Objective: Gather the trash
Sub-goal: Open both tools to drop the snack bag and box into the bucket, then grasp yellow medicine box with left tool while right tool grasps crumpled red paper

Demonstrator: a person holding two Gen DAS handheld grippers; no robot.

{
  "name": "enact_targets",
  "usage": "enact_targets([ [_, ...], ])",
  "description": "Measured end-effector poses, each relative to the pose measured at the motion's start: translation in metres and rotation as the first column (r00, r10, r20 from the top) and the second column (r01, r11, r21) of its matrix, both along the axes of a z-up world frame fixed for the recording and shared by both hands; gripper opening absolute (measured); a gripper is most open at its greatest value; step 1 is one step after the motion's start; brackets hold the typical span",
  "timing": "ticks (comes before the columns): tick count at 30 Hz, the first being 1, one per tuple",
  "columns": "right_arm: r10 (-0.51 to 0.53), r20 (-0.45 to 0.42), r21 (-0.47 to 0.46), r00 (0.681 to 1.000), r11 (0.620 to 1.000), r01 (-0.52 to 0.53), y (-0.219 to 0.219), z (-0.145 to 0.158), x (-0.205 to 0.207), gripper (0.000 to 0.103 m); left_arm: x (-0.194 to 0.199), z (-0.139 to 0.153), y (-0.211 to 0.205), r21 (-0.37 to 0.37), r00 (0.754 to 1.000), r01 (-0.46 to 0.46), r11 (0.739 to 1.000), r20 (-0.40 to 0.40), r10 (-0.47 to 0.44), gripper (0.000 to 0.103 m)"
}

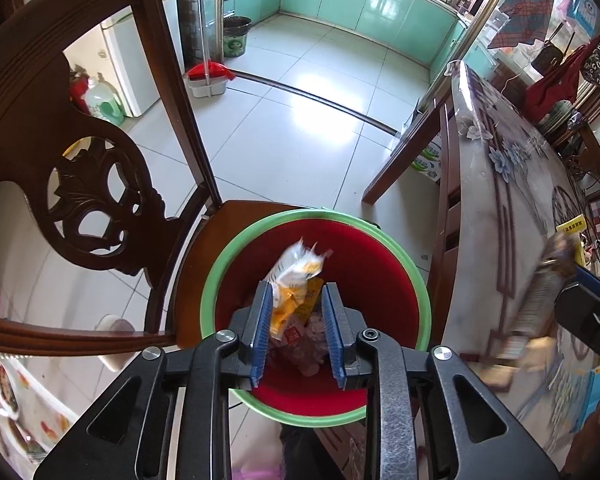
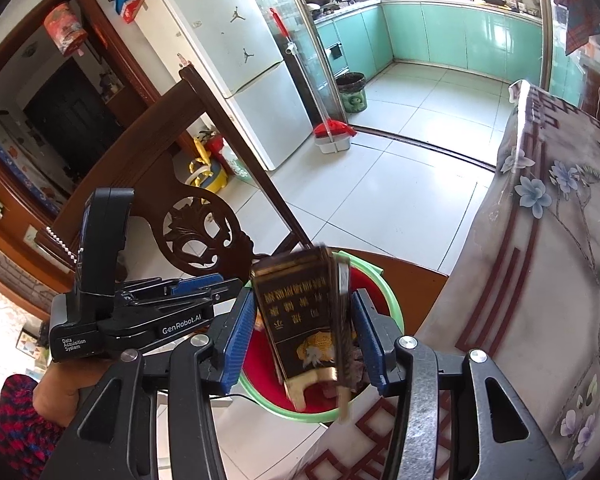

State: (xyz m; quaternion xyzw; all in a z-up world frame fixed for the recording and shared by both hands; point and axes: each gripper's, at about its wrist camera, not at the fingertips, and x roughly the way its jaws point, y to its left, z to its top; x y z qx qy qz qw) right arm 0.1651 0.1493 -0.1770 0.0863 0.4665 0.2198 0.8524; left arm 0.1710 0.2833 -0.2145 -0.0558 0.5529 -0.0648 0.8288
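Left wrist view: an orange and white wrapper (image 1: 296, 292) sits between the blue pads of the left gripper (image 1: 296, 328), straight ahead of the camera and directly over the bin (image 1: 404, 252). The jaws stand a little apart; the wrapper leans against the left pad (image 1: 262, 320), with a clear gap to the right one, so nothing pinches it. Its crumpled top sticks out beyond the fingertips and is blurred. Below the tool, the bin has a red inside and a green rim, and some pale scraps lie at its bottom. The bin rests on the seat of a dark wooden chair (image 1: 100, 184), whose carved back rises to the tool's left. To the right runs a table (image 1: 496, 200) under a flowered cover. At the far right edge the right gripper (image 1: 556, 292) shows, with a dark box (image 1: 540, 292) at its tip, blurred.

In the right wrist view, the box (image 2: 300, 316) is black with gold print and stands upright between the pads of the right gripper (image 2: 300, 336). The jaws are parted wider than the box, with daylight showing on both sides, so it is loose. Its lower end hangs over the bin (image 2: 388, 300). The left gripper (image 2: 188, 296) lies just to the left, held by a hand (image 2: 64, 392) in a red and dark sleeve. The chair (image 2: 204, 232) stands behind it, and the table (image 2: 540, 280) fills the right side.
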Motion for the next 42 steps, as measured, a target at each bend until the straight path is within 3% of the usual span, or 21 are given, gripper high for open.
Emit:
enact_targets([
  [2,-0.007,0.005,0.007,1.000,1.000,0.007,-0.004,0.001,-0.002,0.055,-0.001,0.001,0.000,-0.002,1.000,-0.005,1.000,0.004,0.005,0.037],
  [9,-0.041,0.028,0.003,0.999,0.999,0.041,-0.024,0.008,-0.017,0.055,-0.009,0.013,-0.006,-0.011,1.000,0.000,1.000,0.030,0.000,0.039],
  [15,-0.134,0.056,-0.058,0.989,0.989,0.138,-0.083,0.017,-0.043,0.055,-0.021,0.030,-0.028,-0.051,0.998,0.037,0.998,0.061,-0.034,0.048],
  [19,-0.267,0.088,-0.141,0.960,0.950,0.277,-0.162,0.029,-0.068,0.055,-0.031,0.037,-0.061,-0.060,0.992,0.106,0.993,0.074,-0.102,0.059],
  [23,-0.436,0.114,-0.199,0.892,0.870,0.451,-0.265,0.037,-0.087,0.057,-0.041,0.045,-0.102,-0.072,0.981,0.180,0.981,0.082,-0.175,0.068],
  [28,-0.557,0.096,-0.260,0.825,0.786,0.561,-0.389,0.027,-0.076,0.062,-0.058,0.056,-0.171,-0.091,0.961,0.269,0.959,0.098,-0.260,0.071],
  [32,-0.543,-0.018,-0.263,0.839,0.813,0.520,-0.455,-0.013,-0.042,0.062,-0.072,0.062,-0.238,-0.133,0.945,0.324,0.937,0.084,-0.315,0.073],
  [34,-0.508,-0.070,-0.276,0.858,0.837,0.473,-0.471,-0.036,-0.027,0.062,-0.077,0.063,-0.272,-0.153,0.937,0.349,0.924,0.079,-0.341,0.074],
  [38,-0.433,-0.131,-0.215,0.892,0.891,0.401,-0.486,-0.072,-0.007,0.062,-0.083,0.065,-0.332,-0.167,0.927,0.375,0.912,0.074,-0.368,0.076],
  [40,-0.419,-0.123,-0.187,0.900,0.900,0.394,-0.494,-0.079,-0.006,0.049,-0.082,0.064,-0.356,-0.168,0.925,0.380,0.910,0.070,-0.374,0.076],
  [41,-0.415,-0.120,-0.167,0.902,0.904,0.394,-0.498,-0.079,-0.006,0.033,-0.081,0.063,-0.368,-0.167,0.924,0.382,0.909,0.066,-0.376,0.077],
  [42,-0.411,-0.114,-0.132,0.904,0.909,0.396,-0.505,-0.076,-0.008,0.028,-0.078,0.062,-0.382,-0.165,0.924,0.383,0.909,0.062,-0.378,0.078],
])
